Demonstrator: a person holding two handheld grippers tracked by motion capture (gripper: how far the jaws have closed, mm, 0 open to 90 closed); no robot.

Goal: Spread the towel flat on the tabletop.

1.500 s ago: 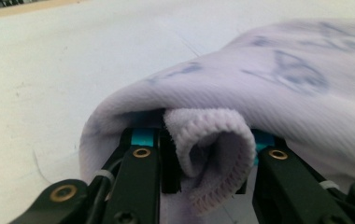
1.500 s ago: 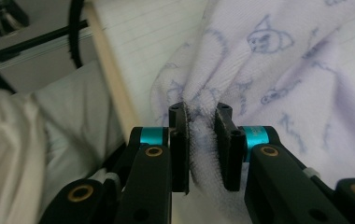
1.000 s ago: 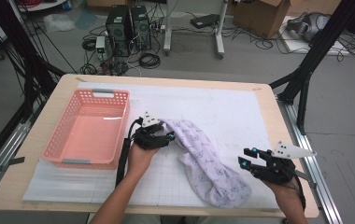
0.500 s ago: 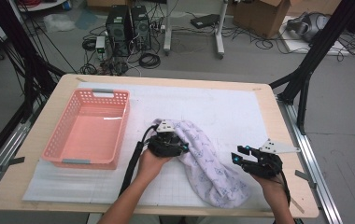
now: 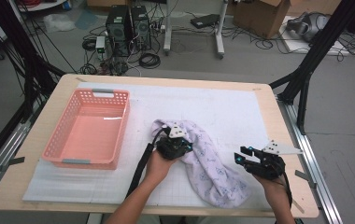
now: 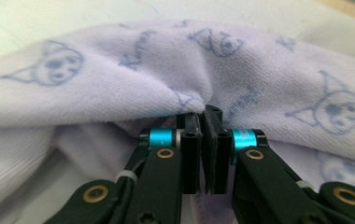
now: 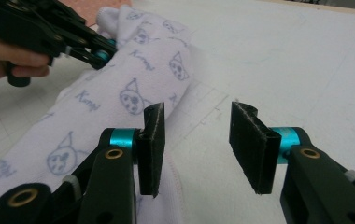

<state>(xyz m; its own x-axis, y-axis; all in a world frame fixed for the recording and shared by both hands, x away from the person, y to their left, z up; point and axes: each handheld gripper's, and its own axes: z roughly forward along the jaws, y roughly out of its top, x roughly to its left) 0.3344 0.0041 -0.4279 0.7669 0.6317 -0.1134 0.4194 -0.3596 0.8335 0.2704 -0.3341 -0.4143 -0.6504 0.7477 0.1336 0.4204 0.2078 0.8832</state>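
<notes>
- A wooden bench carries a white gridded mat.
- A pale lilac printed cloth lies crumpled on it, right of a pink basket.
- The left tongs have just closed, pinching a cloth fold.
- The right tongs stand half open, empty, beside the cloth's edge.
- Behind: computers, cables and cardboard boxes on grey floor.

You get even, soft overhead light with faint shadows. A small glare streak sits inside the pink basket. Both gripper views blur toward their far edges; the towel up close stays sharp.
</notes>
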